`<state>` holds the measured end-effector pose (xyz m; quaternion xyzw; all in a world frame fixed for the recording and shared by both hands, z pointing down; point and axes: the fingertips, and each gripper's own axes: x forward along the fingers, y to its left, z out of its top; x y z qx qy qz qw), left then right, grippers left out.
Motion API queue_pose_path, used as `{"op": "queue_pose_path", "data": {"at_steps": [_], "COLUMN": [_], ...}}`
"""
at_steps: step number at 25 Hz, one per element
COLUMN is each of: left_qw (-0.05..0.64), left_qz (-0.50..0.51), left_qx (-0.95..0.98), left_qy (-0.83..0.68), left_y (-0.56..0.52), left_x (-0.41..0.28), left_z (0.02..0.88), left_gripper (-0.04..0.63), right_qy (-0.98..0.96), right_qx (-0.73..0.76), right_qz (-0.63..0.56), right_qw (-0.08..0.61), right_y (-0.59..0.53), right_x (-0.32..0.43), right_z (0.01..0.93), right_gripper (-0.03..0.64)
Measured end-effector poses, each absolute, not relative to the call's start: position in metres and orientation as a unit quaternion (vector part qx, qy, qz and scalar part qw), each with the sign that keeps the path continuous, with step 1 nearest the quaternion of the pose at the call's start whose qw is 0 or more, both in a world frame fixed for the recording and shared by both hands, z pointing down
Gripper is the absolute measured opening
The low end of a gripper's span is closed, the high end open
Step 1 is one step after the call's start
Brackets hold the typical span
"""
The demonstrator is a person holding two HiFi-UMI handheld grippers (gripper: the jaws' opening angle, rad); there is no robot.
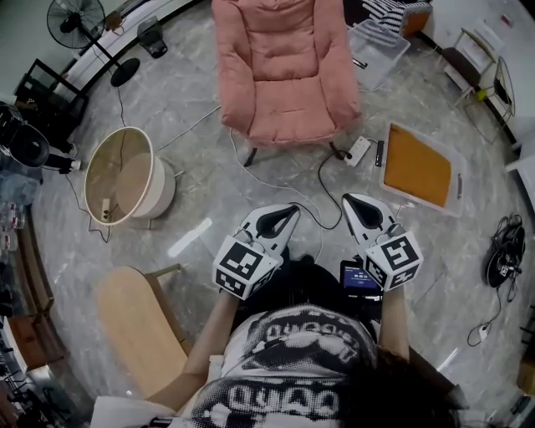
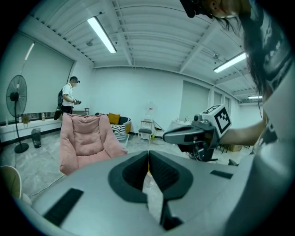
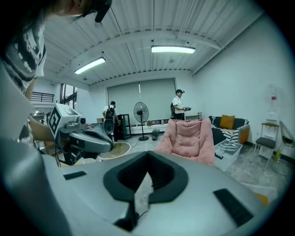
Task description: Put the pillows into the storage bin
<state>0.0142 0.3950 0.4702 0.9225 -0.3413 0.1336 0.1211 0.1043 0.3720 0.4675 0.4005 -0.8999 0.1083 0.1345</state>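
Pressing together at their tips with nothing between them, the jaws of the left gripper (image 2: pixel 148 156) are closed and empty. The right gripper (image 3: pixel 147 160) is the same, jaws together and holding nothing. In the head view the left gripper (image 1: pixel 288 216) and the right gripper (image 1: pixel 355 203) sit side by side but apart, held low in front of the person (image 1: pixel 292 368) and pointing forward over the marble floor (image 1: pixel 209 192).

Straight ahead of both stands a pink armchair (image 1: pixel 284 67) with an empty seat. To its right on the floor is the clear storage bin (image 1: pixel 378 46), well away from the grippers. The left gripper view shows a yellow pillow (image 2: pixel 114 118) and a striped pillow (image 2: pixel 119 128) on a dark sofa (image 2: pixel 122 119) behind the armchair.

Nearer on the right, an orange panel (image 1: pixel 418 167) lies flat in a white frame. To the left stand a round beige tub (image 1: pixel 125 175) and a standing fan (image 1: pixel 79 21). A wooden chair (image 1: pixel 138 326) is just beside the person's left arm.
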Motion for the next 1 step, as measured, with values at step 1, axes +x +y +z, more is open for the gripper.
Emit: {"op": "queue_pose_path", "data": {"at_steps": [1], "left_qw": [0.121], "left_qz": [0.134], "left_qx": [0.922], "left_qy": [-0.343], "left_y": [0.3960], "left_x": [0.0128], "left_z": [0.4705], "left_gripper": [0.012], "right_qy": [-0.900], "right_qx": [0.401], "right_qz": [0.108], "right_qw": [0.134], "right_y": [0.3735], "right_x": [0.1034], "right_z": [0.4673], "right_gripper": [-0.002]}}
